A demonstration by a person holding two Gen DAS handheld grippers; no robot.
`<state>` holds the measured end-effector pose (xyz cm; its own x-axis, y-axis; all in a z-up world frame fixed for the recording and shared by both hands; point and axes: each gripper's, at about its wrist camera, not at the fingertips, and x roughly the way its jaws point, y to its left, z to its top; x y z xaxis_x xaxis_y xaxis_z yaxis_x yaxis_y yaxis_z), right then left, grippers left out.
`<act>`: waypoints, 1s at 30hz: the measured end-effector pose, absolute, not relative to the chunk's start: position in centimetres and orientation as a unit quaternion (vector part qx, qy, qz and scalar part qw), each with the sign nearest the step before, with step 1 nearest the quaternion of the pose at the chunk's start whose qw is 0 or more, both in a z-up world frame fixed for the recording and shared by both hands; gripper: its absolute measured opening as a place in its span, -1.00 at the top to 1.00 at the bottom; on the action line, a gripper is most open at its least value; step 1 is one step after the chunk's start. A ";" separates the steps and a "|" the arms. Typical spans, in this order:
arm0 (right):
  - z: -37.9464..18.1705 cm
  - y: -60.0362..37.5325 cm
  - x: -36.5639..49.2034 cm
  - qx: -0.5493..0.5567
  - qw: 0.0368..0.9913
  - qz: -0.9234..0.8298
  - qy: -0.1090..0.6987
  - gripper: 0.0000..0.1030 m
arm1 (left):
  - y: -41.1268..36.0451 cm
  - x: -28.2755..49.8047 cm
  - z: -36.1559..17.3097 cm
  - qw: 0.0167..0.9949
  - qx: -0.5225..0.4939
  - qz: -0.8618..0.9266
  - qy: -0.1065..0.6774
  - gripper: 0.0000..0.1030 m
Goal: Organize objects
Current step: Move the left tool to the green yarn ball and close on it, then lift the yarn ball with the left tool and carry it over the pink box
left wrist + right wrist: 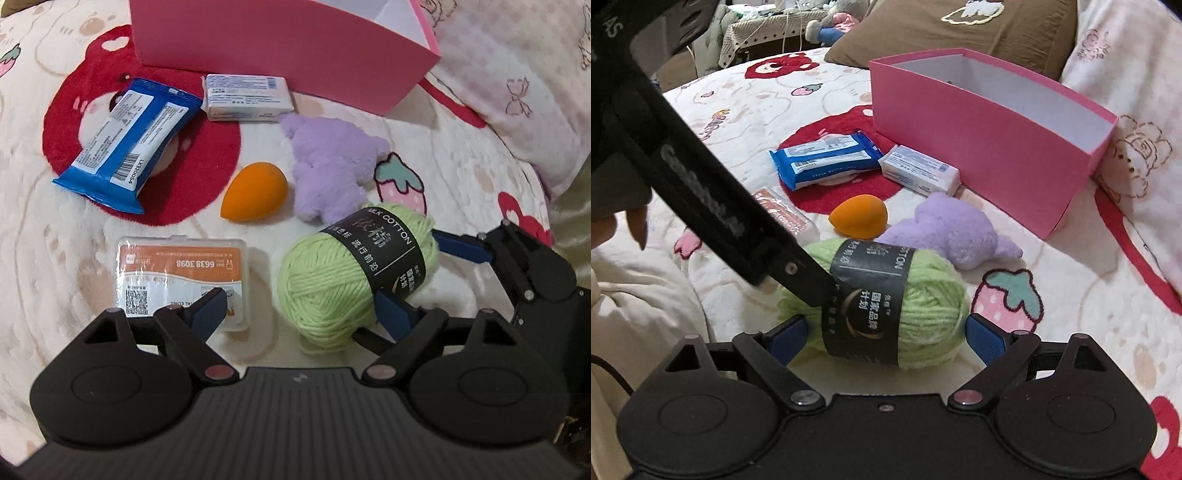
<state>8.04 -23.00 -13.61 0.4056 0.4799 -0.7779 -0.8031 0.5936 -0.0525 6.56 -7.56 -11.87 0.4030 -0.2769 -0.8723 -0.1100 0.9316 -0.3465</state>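
A light green yarn ball (931, 306) with a black label lies on the bedspread between the blue pads of my right gripper (886, 336). The pads flank its two ends without squeezing it. My left gripper (301, 310) is open. Its right finger (391, 314) rests against the yarn (325, 291) and its left finger hangs over a clear box with an orange label (181, 273). Behind lie an orange egg-shaped sponge (255, 192), a purple plush toy (328, 166), a blue wipes pack (125, 144) and a white carton (247, 98). An open pink box (979, 155) stands at the back.
Everything lies on a soft white bedspread with red bears and a strawberry print (1008, 299). A brown pillow (960, 33) sits behind the pink box and a pale patterned pillow (517, 92) beside it. A person's hand (635, 221) shows at the left edge.
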 end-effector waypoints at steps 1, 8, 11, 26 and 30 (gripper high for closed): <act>-13.6 -23.0 8.0 -0.211 0.812 0.395 0.374 -0.83 | -7.5 6.6 -11.9 0.821 -0.184 -0.051 0.538 -0.64; -13.6 -22.5 7.9 -0.181 0.823 0.386 0.374 -0.85 | -7.1 6.9 -12.2 0.810 -0.249 -0.081 0.525 -0.19; -14.0 -22.9 8.3 -0.163 0.825 0.384 0.382 -0.85 | -7.6 6.9 -12.1 0.815 -0.244 -0.081 0.519 -0.13; -14.5 -23.3 8.7 -0.116 0.831 0.372 0.398 -0.75 | -8.7 7.5 -12.4 0.804 -0.247 -0.068 0.536 -0.01; -14.4 -23.5 9.3 -0.096 0.829 0.363 0.415 -0.75 | -8.7 7.4 -11.9 0.816 -0.233 -0.069 0.525 0.02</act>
<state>9.29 -23.51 -14.38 0.3931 0.5220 -0.7569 -0.6805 0.7188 0.1422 7.41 -8.75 -11.92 0.4389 -0.3573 -0.8244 -0.1317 0.8820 -0.4524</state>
